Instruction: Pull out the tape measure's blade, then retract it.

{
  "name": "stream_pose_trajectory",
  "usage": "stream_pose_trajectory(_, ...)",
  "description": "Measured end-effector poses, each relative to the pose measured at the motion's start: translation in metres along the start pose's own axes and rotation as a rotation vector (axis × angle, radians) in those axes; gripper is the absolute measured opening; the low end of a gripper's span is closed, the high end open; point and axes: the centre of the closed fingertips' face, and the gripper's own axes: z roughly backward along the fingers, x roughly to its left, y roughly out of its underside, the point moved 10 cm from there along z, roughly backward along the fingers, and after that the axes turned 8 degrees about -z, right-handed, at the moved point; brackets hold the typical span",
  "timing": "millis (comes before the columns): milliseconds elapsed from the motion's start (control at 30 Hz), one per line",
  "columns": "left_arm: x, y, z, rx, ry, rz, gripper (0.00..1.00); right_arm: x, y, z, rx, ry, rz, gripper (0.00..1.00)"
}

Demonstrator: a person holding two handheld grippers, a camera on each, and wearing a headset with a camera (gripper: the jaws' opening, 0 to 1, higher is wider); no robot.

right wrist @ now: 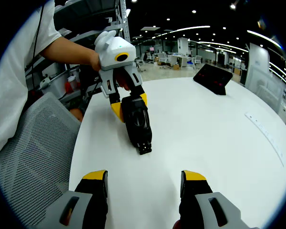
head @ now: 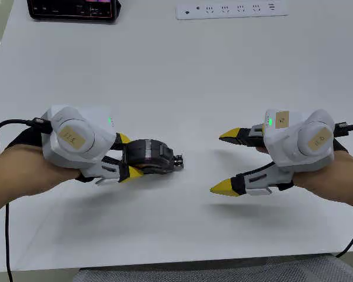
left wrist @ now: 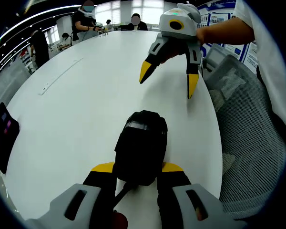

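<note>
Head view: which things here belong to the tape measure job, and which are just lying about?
Job: tape measure; left gripper, shut on it; right gripper, open.
Lying about: power strip; dark tablet, both at the far edge.

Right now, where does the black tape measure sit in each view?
Head view: the black tape measure is lower left of centre, clamped in the left tool.
Left gripper view: bottom centre, between that tool's yellow tips.
Right gripper view: upper left of centre.
Shared landmark: the dark flat screen on the white table.
</note>
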Motion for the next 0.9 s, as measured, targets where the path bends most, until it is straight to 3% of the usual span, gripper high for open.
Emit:
stream_pose_trajectory(467, -0.001, -0.002, 0.0, 0.022, -0.006, -0.036, 0.26, -0.009, -0.006, -0.02, -0.027, -0.035, 0.013, 0.47)
stream_pose_trajectory(900, 0.0, -0.002, -0.002, 0.036, -0.009, -0.065, 0.26, -0.011, -0.01, -0.044, -0.038, -0.08, 0.073, 0.32)
